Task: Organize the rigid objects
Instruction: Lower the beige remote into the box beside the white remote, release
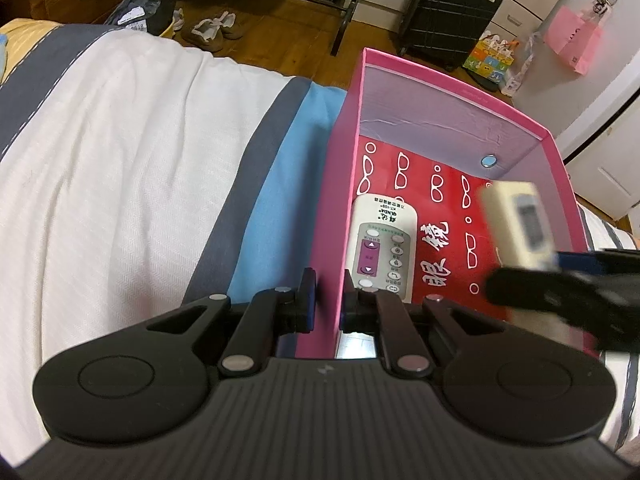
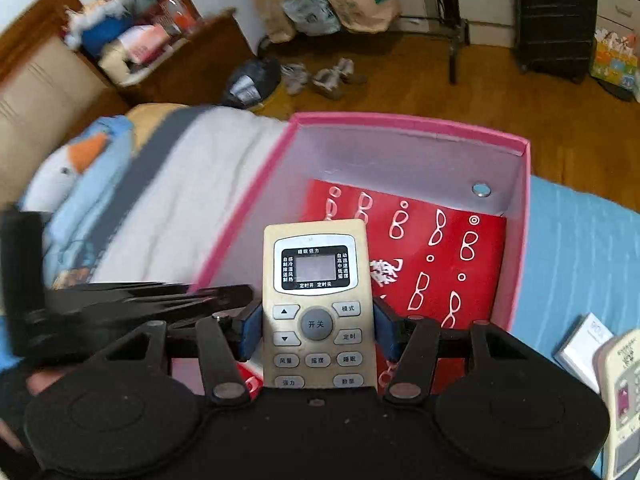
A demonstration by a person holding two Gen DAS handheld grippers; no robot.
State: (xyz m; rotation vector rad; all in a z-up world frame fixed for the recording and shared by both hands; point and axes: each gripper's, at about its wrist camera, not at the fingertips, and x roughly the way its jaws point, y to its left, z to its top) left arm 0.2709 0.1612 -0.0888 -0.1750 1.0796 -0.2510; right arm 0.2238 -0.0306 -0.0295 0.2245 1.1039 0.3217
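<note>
A pink box stands on the bed, lined with a red sheet printed with white glasses. A white remote lies inside along its left wall. My left gripper is shut on that left wall, one finger outside and one inside. In the right wrist view my right gripper is shut on a beige remote with a small screen, gripped by its sides and hanging over the pink box. The left wrist view shows the beige remote blurred above the box's right side.
Another remote and a small white box lie on the blue cover right of the pink box. A plush toy rests left on the bed. Shoes, bags and a black suitcase stand on the wooden floor beyond.
</note>
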